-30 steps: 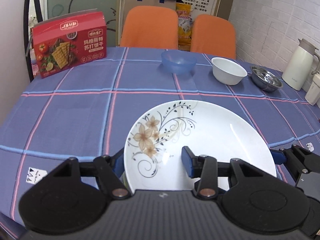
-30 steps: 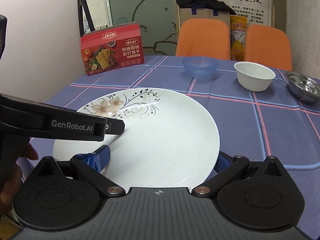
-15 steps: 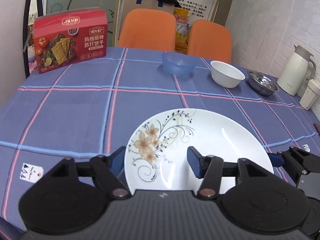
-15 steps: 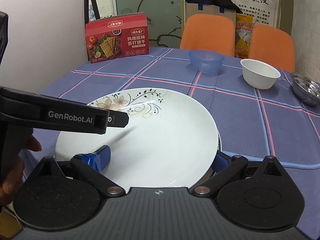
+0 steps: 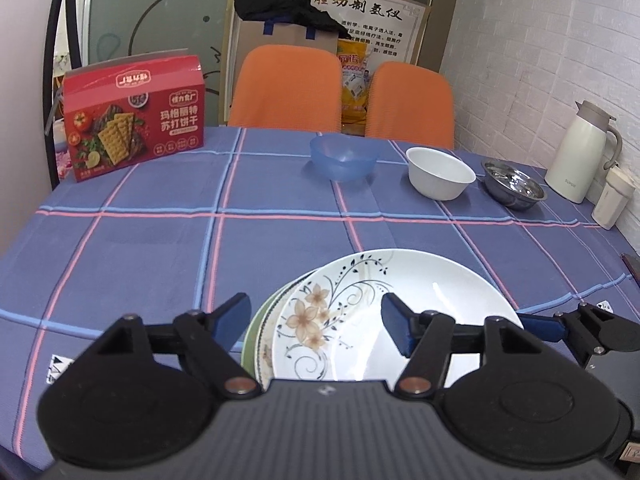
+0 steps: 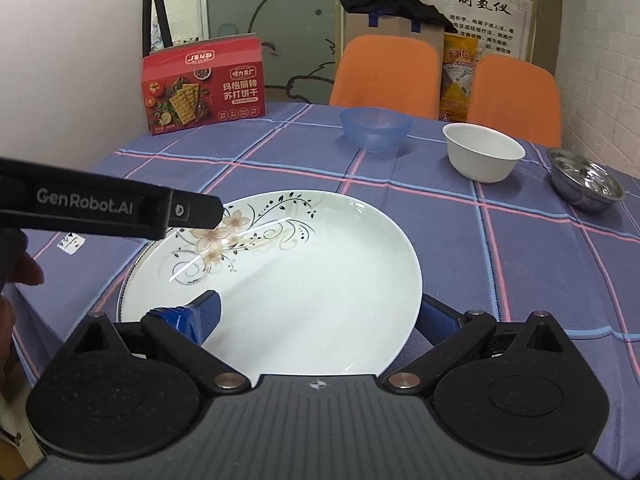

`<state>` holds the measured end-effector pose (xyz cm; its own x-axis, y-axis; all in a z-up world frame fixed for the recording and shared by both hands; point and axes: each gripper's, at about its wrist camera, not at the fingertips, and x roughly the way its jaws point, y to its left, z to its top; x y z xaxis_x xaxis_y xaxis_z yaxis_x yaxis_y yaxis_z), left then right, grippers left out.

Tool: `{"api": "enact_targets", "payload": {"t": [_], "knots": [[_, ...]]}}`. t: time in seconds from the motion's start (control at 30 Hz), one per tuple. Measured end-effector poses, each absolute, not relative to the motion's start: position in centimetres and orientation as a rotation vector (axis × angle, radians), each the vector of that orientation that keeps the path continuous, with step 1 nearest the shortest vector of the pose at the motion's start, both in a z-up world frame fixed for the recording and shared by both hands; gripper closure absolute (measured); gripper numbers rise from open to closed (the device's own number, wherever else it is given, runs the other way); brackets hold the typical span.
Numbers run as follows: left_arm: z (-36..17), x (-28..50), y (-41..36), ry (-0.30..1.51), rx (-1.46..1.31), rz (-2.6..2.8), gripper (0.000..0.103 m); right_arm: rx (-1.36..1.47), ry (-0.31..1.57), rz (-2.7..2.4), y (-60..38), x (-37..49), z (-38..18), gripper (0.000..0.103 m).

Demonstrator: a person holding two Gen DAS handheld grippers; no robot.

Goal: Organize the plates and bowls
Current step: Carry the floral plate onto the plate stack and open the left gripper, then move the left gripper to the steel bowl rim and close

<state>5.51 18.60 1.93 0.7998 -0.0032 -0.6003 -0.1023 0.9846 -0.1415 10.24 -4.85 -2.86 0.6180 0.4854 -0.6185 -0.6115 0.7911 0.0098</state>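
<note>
Flowered plate on a stack of plates, both tools spread wide around it.

The left tool (image 5: 316, 320) stood wide open, gripping nothing, at the plate's (image 5: 420, 304) left rim. The right tool (image 6: 320, 316) was equally open, one finger (image 6: 200, 316) over the plate (image 6: 312, 280). The plate lay low in the frame on the table (image 5: 160, 248); three bowls (image 5: 440, 172) sat at upper right.
</note>
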Motion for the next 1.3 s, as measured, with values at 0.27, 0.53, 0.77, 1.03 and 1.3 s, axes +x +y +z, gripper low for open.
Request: {"api": "enact_targets", "payload": {"t": [0.27, 0.53, 0.77, 1.03, 1.3], "knots": [[2.3, 5.6, 18.1, 0.642, -0.164, 0.058, 0.037, -0.207, 0.630, 0.658, -5.5, 10.1, -2.6, 0.013], [2.8, 6.6, 17.0, 0.653, -0.182, 0.025, 0.032, -0.094, 0.617, 0.589, -9.6, 12.1, -1.8, 0.013], [2.6, 8.9, 13.8, 0.702, -0.162, -0.034, 0.030, 0.015, 0.647, 0.433, -15.2, 14.3, -2.8, 0.013], [2.7, 13.0, 8.8, 0.752, -0.123, -0.113, 0.030, 0.090, 0.656, 0.299, -20.9, 16.4, -3.4, 0.013], [3.6, 19.7, 3.0, 0.780, -0.055, -0.224, 0.030, 0.118, 0.665, 0.273, -24.9, 19.6, -3.8, 0.013]]}}
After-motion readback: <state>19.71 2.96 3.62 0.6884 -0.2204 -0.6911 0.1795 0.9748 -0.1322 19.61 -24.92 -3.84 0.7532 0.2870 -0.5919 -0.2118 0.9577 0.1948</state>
